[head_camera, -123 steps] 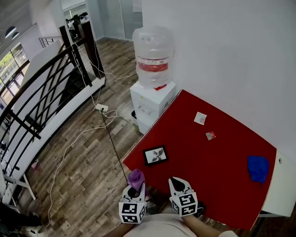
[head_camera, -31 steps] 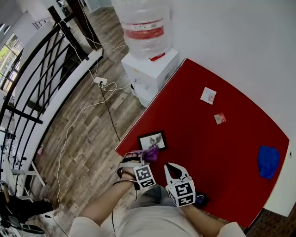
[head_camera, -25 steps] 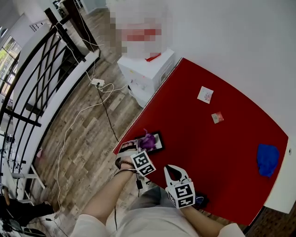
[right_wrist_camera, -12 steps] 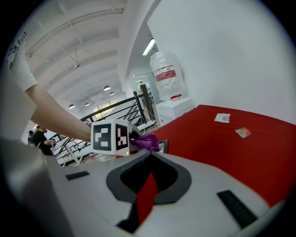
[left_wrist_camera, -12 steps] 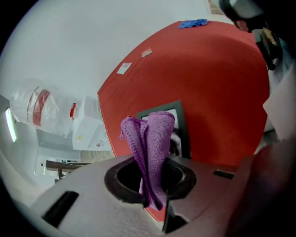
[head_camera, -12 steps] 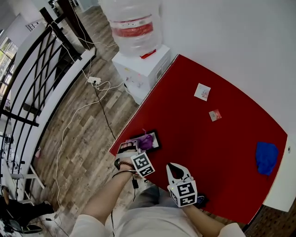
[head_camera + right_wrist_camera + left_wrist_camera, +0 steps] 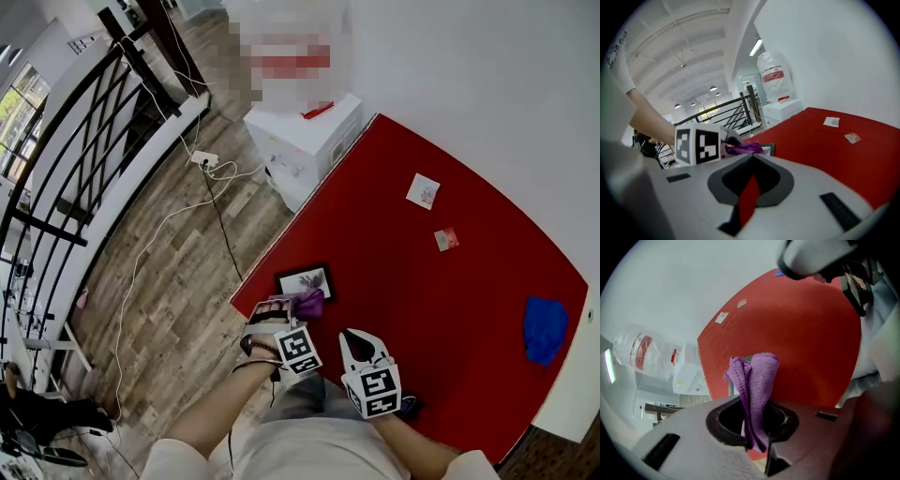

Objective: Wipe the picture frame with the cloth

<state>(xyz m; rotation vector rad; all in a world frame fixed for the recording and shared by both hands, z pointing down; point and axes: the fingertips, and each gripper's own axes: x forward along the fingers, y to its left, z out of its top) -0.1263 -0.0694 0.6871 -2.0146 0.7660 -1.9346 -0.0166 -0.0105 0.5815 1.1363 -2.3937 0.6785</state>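
wall [image 7: 469, 75] – white | floor [image 7: 178, 309] – wood planks (cables [image 7: 225, 234] trailing) | railing [image 7: 180, 52] black | table [image 7: 422, 309] red

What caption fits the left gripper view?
Left claw shut on a purple cloth above the red table, picture frame partly hidden behind it.

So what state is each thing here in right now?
left gripper: shut on the purple cloth.
purple cloth: bunched, pinched in the jaws.
right gripper: shut, empty.
picture frame: lying flat by the edge of the table.
blue cloth: crumpled on the table.
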